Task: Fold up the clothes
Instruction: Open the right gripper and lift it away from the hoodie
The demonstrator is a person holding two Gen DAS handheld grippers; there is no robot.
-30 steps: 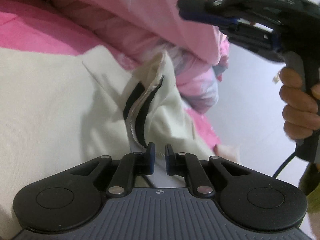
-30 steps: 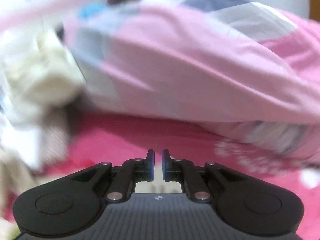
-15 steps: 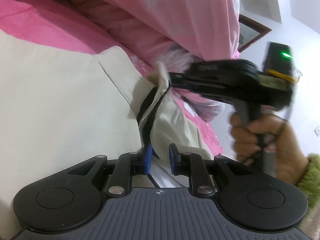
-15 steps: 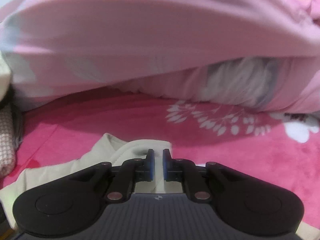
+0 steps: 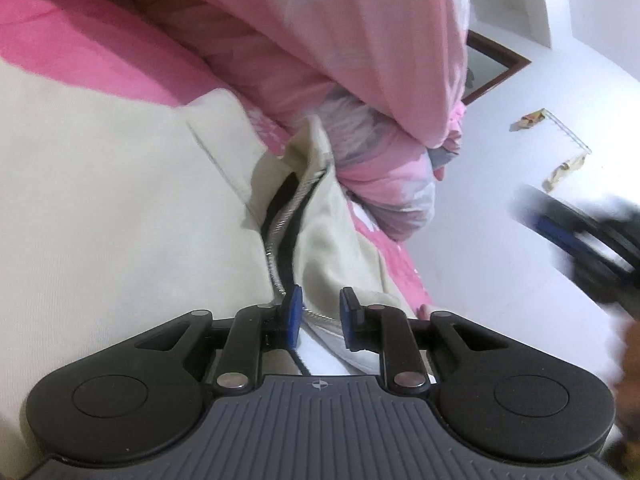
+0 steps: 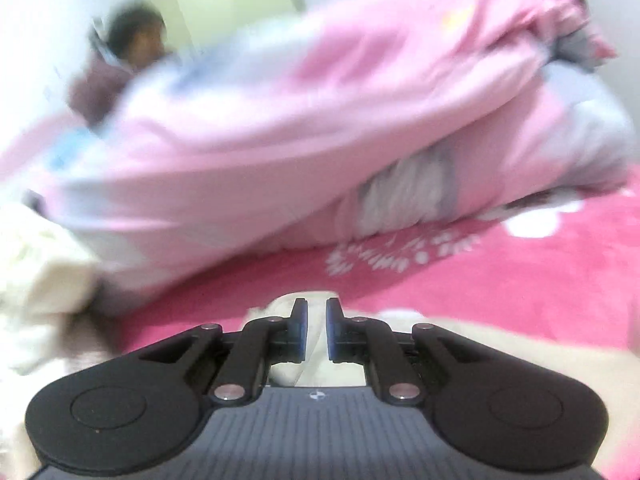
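Note:
A cream zip-up jacket (image 5: 120, 200) lies spread on a pink blanket (image 5: 100, 60), its metal zipper (image 5: 280, 232) running toward me. My left gripper (image 5: 318, 312) sits at the jacket's zipper edge, with its fingers a little apart and the hem and zipper lying between the pads. At the right edge of the left wrist view, my right gripper (image 5: 532, 216) shows only as a blur. In the right wrist view, the right gripper (image 6: 316, 320) is shut on a fold of the cream jacket (image 6: 280, 308), just above the pink blanket (image 6: 520, 280).
A bulky pink and grey quilt (image 6: 320, 120) is heaped on the bed right behind the jacket. Another cream garment (image 6: 36, 280) lies at the left. A person (image 6: 132, 52) is blurred at the far left. A white wall (image 5: 520, 160) stands to the right.
My right gripper swung down to the jacket's corner, closed on a fold of it and pulled away to the right. My left gripper's fingers have spread slightly around the zipper edge.

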